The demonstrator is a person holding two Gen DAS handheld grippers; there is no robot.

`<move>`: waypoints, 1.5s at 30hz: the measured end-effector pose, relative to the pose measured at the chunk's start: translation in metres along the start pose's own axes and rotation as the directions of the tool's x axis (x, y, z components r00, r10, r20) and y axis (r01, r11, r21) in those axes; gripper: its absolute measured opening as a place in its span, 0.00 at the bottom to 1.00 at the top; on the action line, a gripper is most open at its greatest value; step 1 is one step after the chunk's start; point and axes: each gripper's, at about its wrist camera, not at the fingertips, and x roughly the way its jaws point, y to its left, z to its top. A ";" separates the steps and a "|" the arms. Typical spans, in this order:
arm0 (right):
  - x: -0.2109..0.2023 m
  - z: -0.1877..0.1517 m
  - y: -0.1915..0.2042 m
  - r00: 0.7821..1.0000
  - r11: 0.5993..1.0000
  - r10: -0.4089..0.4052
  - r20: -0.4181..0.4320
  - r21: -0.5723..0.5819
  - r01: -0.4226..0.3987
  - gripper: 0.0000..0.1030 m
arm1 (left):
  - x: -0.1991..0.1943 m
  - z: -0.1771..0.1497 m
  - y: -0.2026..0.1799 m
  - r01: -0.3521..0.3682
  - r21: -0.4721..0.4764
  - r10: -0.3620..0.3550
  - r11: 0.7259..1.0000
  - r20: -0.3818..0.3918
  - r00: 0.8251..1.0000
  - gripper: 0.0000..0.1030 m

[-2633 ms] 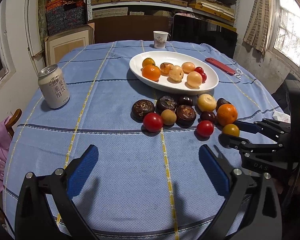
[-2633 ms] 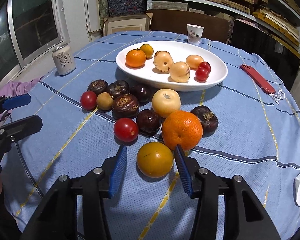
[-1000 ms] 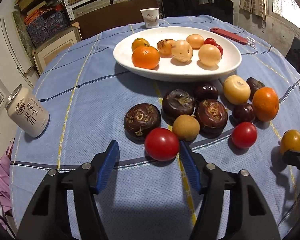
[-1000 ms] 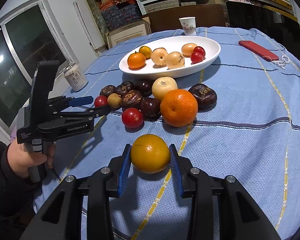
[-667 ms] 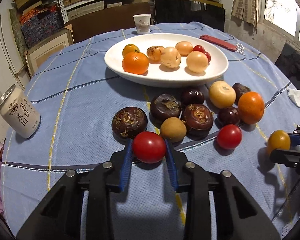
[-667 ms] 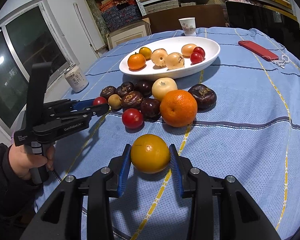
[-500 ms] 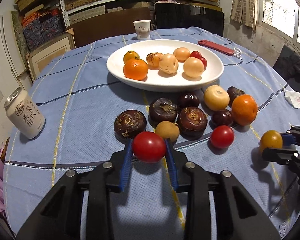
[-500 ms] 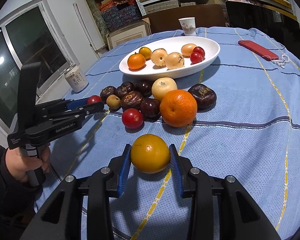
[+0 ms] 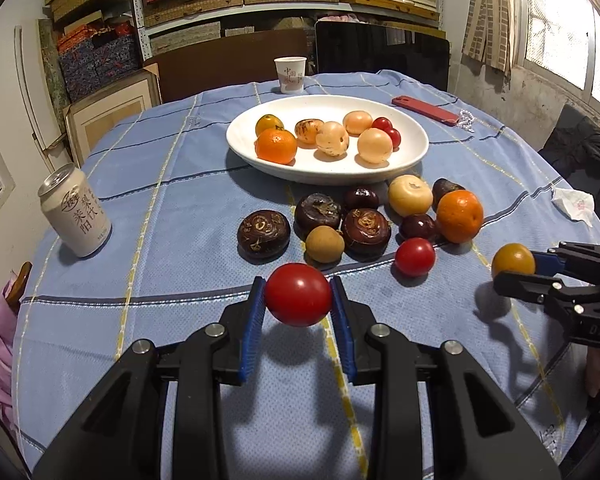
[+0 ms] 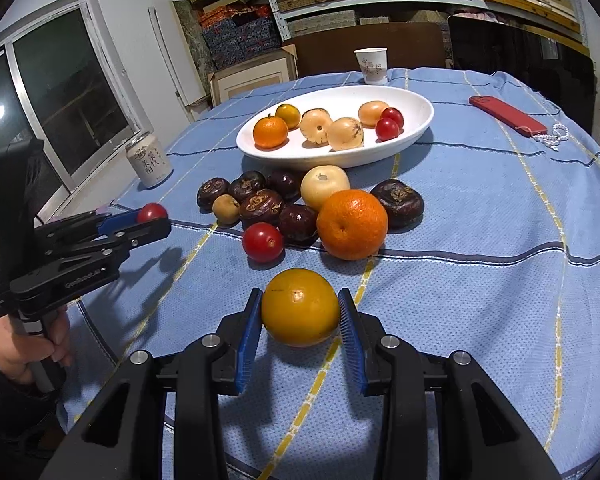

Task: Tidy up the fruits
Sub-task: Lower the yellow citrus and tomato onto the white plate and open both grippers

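My left gripper (image 9: 298, 300) is shut on a red tomato (image 9: 298, 294) and holds it above the blue tablecloth, near the front of the fruit cluster. My right gripper (image 10: 300, 312) is shut on a yellow-orange fruit (image 10: 300, 306), also lifted; it shows in the left wrist view (image 9: 513, 261) at the right. A white oval plate (image 9: 414, 152) behind holds several fruits. On the cloth before it lie dark brown fruits (image 9: 263, 233), a large orange (image 9: 459, 216), a pale round fruit (image 9: 410, 195) and another red tomato (image 9: 415, 257).
A drink can (image 9: 75, 216) stands at the left. A paper cup (image 9: 290, 75) stands behind the plate. A red phone (image 9: 425, 110) with a bead chain lies at the back right. A crumpled tissue (image 9: 572, 205) lies at the right edge. Shelves and boxes stand behind the table.
My left gripper moved in, shut on the red tomato and lifted it off the cloth. My right gripper stays shut on the yellow-orange fruit, held up.
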 end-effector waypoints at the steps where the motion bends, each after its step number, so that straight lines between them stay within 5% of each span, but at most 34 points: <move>1: -0.002 0.000 0.000 1.000 1.000 -0.003 0.003 0.001 0.003 0.37 | -0.003 -0.001 0.001 0.001 -0.003 -0.001 1.000 0.005 1.000 0.30; 9: -0.032 0.002 0.009 0.999 0.999 -0.014 0.038 -0.030 0.016 0.37 | -0.052 0.002 -0.003 0.029 0.001 -0.029 1.000 0.116 0.993 0.30; 17: -0.063 0.079 0.003 0.990 0.992 -0.036 0.136 -0.111 0.052 0.37 | -0.059 0.069 0.000 0.109 -0.007 -0.106 0.994 0.175 0.979 0.30; 26: 0.013 0.185 -0.033 0.990 0.988 -0.093 0.110 -0.111 0.105 0.37 | 0.056 0.164 -0.002 0.101 -0.042 -0.097 0.994 0.091 0.991 0.31; 36: 0.117 0.201 -0.046 0.990 0.984 -0.142 0.009 -0.108 0.142 0.39 | 0.152 0.199 0.008 0.072 -0.076 -0.072 0.995 -0.003 0.997 0.32; 37: 0.119 0.202 -0.045 0.989 0.983 -0.146 0.011 -0.108 0.146 0.42 | 0.157 0.200 0.011 0.069 -0.086 -0.070 0.994 -0.007 0.998 0.37; 39: 0.115 0.202 -0.045 0.989 0.984 -0.146 0.031 -0.102 0.148 0.47 | 0.158 0.201 0.017 0.051 -0.111 -0.050 0.993 0.011 0.999 0.76; 41: 0.107 0.202 -0.044 0.988 0.982 -0.150 0.048 -0.109 0.154 0.51 | 0.150 0.199 0.023 0.040 -0.128 -0.034 0.991 0.044 0.998 0.86; 45: 0.077 0.197 -0.043 0.987 0.983 -0.147 0.070 -0.097 0.154 0.52 | 0.117 0.190 0.034 0.048 -0.173 -0.036 0.984 0.070 0.997 0.90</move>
